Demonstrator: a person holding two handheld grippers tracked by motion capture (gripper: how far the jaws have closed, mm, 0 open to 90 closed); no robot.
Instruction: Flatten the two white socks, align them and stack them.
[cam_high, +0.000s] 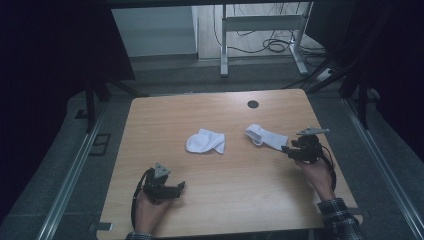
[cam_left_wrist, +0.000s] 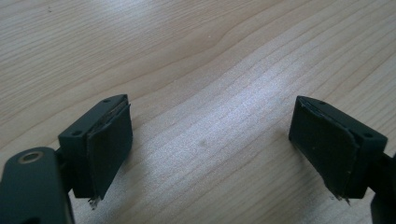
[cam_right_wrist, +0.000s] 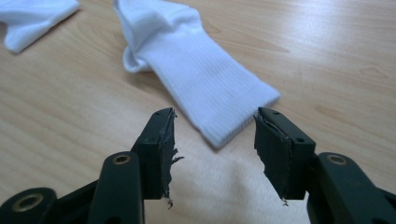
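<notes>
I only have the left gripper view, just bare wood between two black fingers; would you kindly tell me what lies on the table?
Observer: Two white socks. One sock lies bunched near the middle of the table.
Operator: Thank you, and where is the other one?
Observer: The stretched sock lies toward the right side, its open cuff end just ahead of the right gripper.
Operator: Is that gripper holding it?
Observer: No. Its fingers stand apart, and the cuff lies beyond their tips, untouched.

Two socks lie on the table: the folded sock near its middle, the long sock to its right. The right gripper sits just beside the long sock's near end, the left gripper well apart at the front left.
</notes>
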